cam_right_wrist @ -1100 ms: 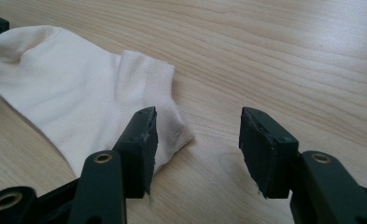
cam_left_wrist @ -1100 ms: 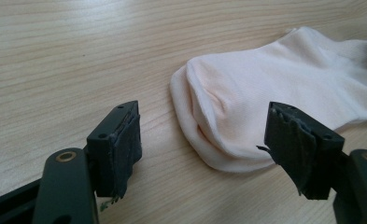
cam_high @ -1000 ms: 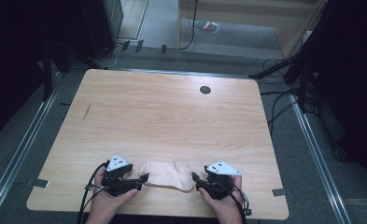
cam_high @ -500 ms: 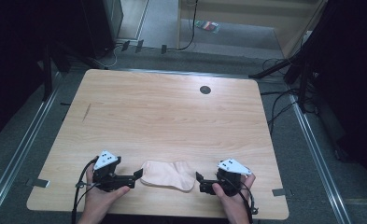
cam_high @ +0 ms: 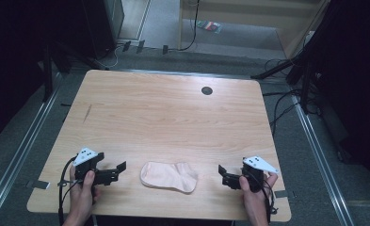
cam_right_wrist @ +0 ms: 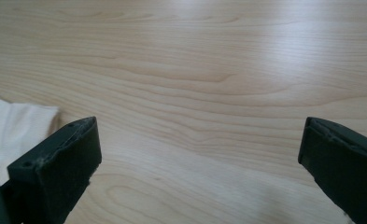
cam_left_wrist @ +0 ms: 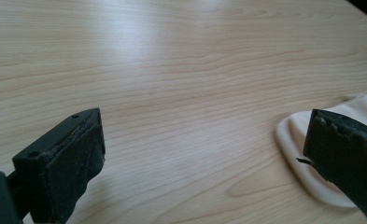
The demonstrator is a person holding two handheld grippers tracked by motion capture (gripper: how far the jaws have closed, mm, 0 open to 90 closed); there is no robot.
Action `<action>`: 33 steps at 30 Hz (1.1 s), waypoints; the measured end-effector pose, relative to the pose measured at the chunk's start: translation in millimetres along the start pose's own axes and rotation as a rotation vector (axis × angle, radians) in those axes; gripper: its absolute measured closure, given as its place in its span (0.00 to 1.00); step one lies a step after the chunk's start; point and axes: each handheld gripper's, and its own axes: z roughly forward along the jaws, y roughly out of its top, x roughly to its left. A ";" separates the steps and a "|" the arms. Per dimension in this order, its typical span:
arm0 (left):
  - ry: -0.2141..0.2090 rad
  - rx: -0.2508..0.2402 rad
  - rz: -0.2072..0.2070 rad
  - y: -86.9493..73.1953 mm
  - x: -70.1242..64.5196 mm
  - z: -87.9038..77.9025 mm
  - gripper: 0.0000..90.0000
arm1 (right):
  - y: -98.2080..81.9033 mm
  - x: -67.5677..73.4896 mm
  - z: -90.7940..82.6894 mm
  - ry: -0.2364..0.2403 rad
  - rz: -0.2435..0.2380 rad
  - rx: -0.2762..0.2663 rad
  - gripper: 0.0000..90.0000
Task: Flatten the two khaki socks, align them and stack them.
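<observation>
1. The sock (cam_high: 169,176) — pale pink, flat and folded — lay on the table (cam_high: 173,122) near its front edge, roughly midway between the two grippers and touching neither.
2. The left gripper (cam_high: 116,172) rested on the table to the sock's left, held in the left hand (cam_high: 83,190); its jaws stood wide apart with nothing between them.
3. In the left gripper view the sock's rounded end (cam_left_wrist: 312,154) showed just behind the right-hand jaw, with bare wood across the gap between the jaws.
4. The right gripper (cam_high: 224,175) sat to the sock's right, held in the right hand (cam_high: 253,197); its jaws were also wide open and empty.
5. In the right gripper view a corner of the sock (cam_right_wrist: 13,130) lay at the left edge, beside and partly behind the left-hand jaw — only wood grain between the jaws.
6. Each gripper carried a grey plate on top, and a cable (cam_high: 62,193) trailed from the left one towards the front edge.
7. A small dark round hole (cam_high: 206,90) sat near the table's far edge, well apart from the sock.
8. A short dark mark (cam_high: 87,113) showed on the wood towards the left side.
</observation>
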 end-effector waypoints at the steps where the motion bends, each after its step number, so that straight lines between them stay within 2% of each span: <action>1: 0.009 -0.002 0.005 -0.9 3.5 -0.8 0.00 | -0.6 -4.7 -0.9 -0.008 -0.003 -0.006 0.00; 3: 0.028 -0.008 0.007 -2.9 11.5 -2.9 0.00 | -2.2 -14.7 -2.7 -0.024 0.000 -0.007 0.00; 9: 0.089 -0.027 -0.013 -7.0 40.2 -14.3 0.00 | -6.9 -44.1 -11.3 -0.068 0.057 -0.025 0.00; 10: 0.089 -0.027 -0.013 -7.0 40.2 -14.3 0.00 | -7.7 -48.1 -13.0 -0.076 0.061 -0.025 0.00; 11: 0.103 -0.034 -0.028 -8.1 49.6 -19.3 0.00 | -8.7 -51.9 -14.6 -0.084 0.063 -0.026 0.00; 20: 0.174 -0.060 -0.049 -14.7 84.8 -45.0 0.00 | -20.4 -81.6 -27.5 -0.137 0.089 -0.024 0.00; 23: 0.188 -0.074 -0.058 -16.4 96.3 -53.2 0.00 | -22.8 -86.8 -33.2 -0.153 0.098 -0.025 0.00; 29: 0.222 -0.084 -0.043 -17.4 109.7 -59.2 0.00 | -28.0 -97.1 -42.7 -0.172 0.090 -0.029 0.00; 31: 0.213 -0.088 -0.066 -17.4 112.7 -57.9 0.00 | -28.8 -101.1 -44.3 -0.182 0.099 -0.032 0.00; 33: 0.204 -0.083 -0.071 -17.4 113.1 -56.4 0.00 | -29.0 -104.2 -44.1 -0.164 0.126 -0.035 0.00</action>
